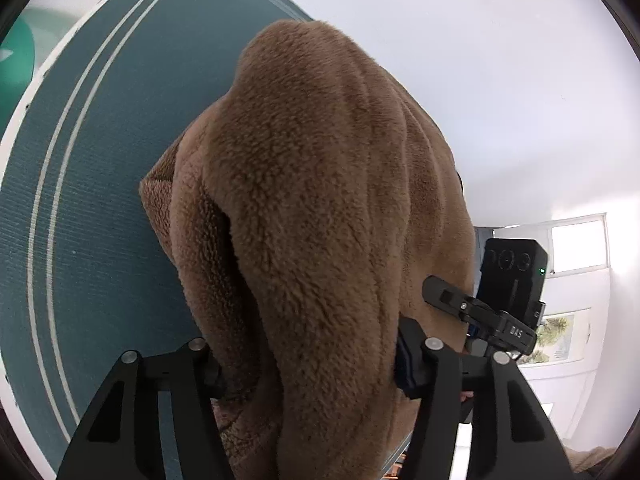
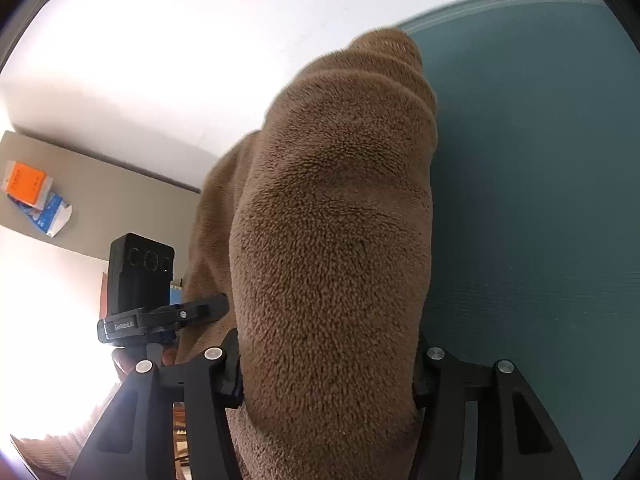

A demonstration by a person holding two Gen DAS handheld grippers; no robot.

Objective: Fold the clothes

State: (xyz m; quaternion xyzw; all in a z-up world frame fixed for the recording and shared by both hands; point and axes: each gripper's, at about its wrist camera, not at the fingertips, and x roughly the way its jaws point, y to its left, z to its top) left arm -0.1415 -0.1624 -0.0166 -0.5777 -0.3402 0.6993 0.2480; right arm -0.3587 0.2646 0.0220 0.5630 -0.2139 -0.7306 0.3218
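The left claw [image 1: 308, 376] squeezes a fuzzy brown garment [image 1: 320, 200], and the right claw [image 2: 326, 376] squeezes it too. It hangs thick and bumpy over a teal surface [image 1: 100, 160] with white lines. The right claw's label is too blurry to read.
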